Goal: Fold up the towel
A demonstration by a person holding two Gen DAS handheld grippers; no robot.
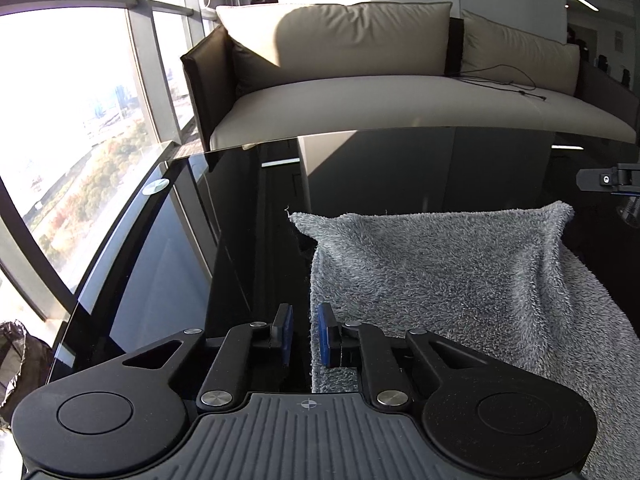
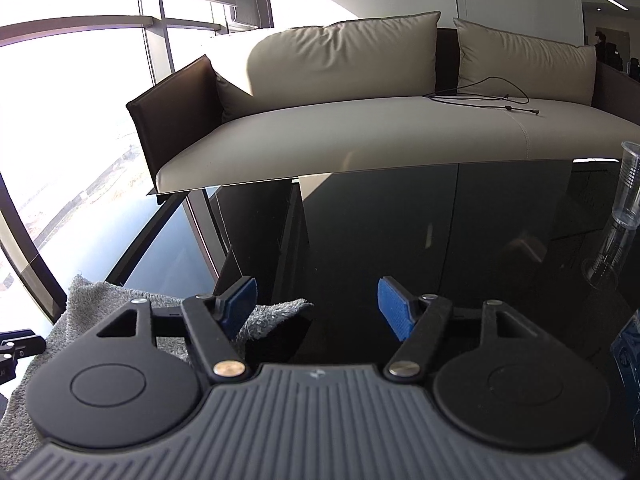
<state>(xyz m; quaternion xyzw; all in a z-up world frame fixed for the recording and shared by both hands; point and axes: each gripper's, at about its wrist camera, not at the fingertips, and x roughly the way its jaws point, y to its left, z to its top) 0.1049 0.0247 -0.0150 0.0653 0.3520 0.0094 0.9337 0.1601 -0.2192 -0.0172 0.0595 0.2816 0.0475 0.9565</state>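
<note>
Currently, grey fluffy terry towel (image 1: 440, 280) lies flat on the glossy black glass table (image 1: 180, 260), far edge square to the beige leather sofa (image 1: 340, 92), near part running off towards the holder.

Left gripper (image 1: 306, 320): tongs nearly together at the towel's left border. A dark sliver of table shows between them. Cloth meets the right-side pad only, so no pinch is seen. Likely placed there to take that edge for the next fold.

Right gripper (image 2: 316, 308): tongs wide apart, low over the table. The towel's far right corner lies between them, closer to the left pad, and neither pad presses it. Judged ready to grab or just clear of that corner; which, I cannot tell.

Views: the left wrist alone shows the whole towel face and both far corners. The right wrist alone shows the stacked clear plastic cups (image 2: 624, 216) at the table's right, which a wide swing could knock.
</note>
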